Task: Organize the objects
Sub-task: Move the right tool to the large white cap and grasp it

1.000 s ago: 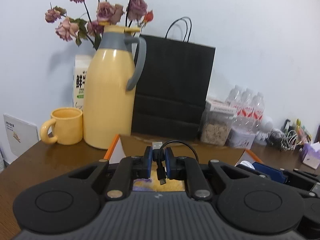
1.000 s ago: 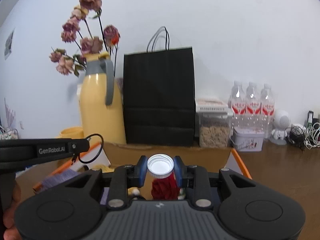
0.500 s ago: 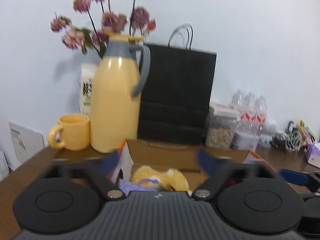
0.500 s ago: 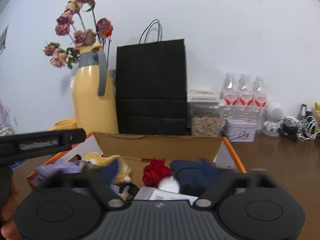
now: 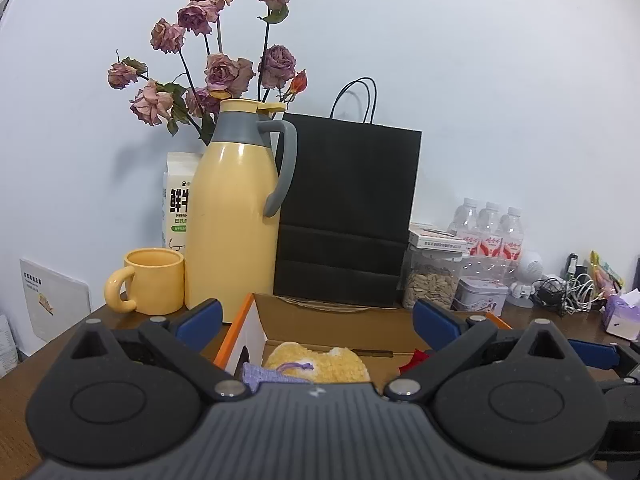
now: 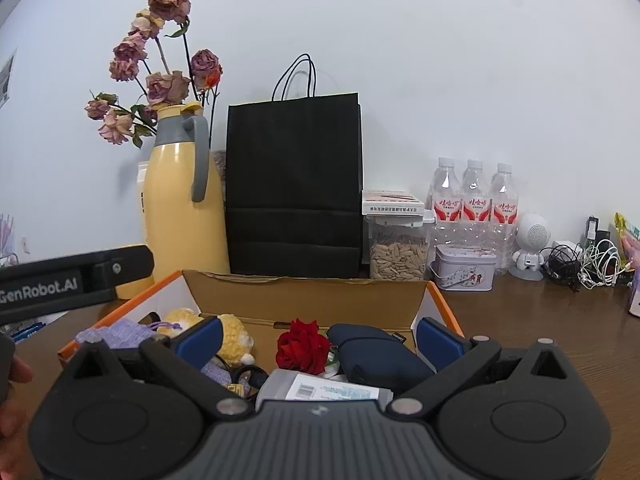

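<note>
- Both pairs of jaws now stand wide apart with nothing between them; a second ago the left gripper pinched a short black cable and the right gripper a white-capped bottle, and neither is in the jaws any more.
- Just below and ahead of the right jaws lies the cardboard box, its flaps open so things can drop straight in.
- Inside it, between the right jaws, sit a red rose, a dark blue pouch and a grey packet with a white label; a dark loop by the packet may be the cable.
- Toward the left jaw of that gripper lie a yellow plush toy and a lilac knitted bag.
- Beyond the box, well apart from the jaws, stand a yellow jug, a mug and a black paper bag, probably left as fixtures.
- Judging by this, both hands hover open because their loads are delivered.
</note>
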Motion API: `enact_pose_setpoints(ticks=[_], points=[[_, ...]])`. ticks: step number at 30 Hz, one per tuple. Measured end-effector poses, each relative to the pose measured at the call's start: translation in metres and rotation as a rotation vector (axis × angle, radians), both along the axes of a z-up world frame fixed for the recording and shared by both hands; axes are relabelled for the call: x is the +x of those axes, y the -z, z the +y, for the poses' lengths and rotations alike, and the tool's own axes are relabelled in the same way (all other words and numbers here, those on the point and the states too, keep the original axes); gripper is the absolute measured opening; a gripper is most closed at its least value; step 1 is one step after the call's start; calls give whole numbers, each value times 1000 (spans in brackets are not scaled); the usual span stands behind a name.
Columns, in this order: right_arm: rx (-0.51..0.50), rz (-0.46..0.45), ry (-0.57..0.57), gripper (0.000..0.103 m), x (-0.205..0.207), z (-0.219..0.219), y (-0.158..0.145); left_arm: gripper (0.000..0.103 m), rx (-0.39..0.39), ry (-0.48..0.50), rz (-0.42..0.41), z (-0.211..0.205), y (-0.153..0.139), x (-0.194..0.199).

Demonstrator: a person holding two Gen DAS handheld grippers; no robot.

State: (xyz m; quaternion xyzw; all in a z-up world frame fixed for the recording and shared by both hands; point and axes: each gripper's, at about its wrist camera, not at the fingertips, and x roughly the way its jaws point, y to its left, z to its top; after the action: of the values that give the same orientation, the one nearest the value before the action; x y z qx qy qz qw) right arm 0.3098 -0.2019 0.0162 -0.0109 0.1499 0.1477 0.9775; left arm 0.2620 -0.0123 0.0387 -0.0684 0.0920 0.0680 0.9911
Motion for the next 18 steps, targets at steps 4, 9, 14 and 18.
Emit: enact_pose_setpoints(ticks=[4, 9, 14, 18], points=[[-9, -7, -7, 103, -9, -3, -1, 103, -3, 11, -9, 2, 1, -11], [-37, -7, -30, 103, -22, -7, 3, 103, 15, 24, 15, 3, 10, -25], [-67, 16, -43, 103, -36, -14, 13, 103, 38, 44, 59, 3, 21, -37], [-88, 46, -51, 103, -48, -19, 22, 103, 50, 67, 102, 1, 30, -45]])
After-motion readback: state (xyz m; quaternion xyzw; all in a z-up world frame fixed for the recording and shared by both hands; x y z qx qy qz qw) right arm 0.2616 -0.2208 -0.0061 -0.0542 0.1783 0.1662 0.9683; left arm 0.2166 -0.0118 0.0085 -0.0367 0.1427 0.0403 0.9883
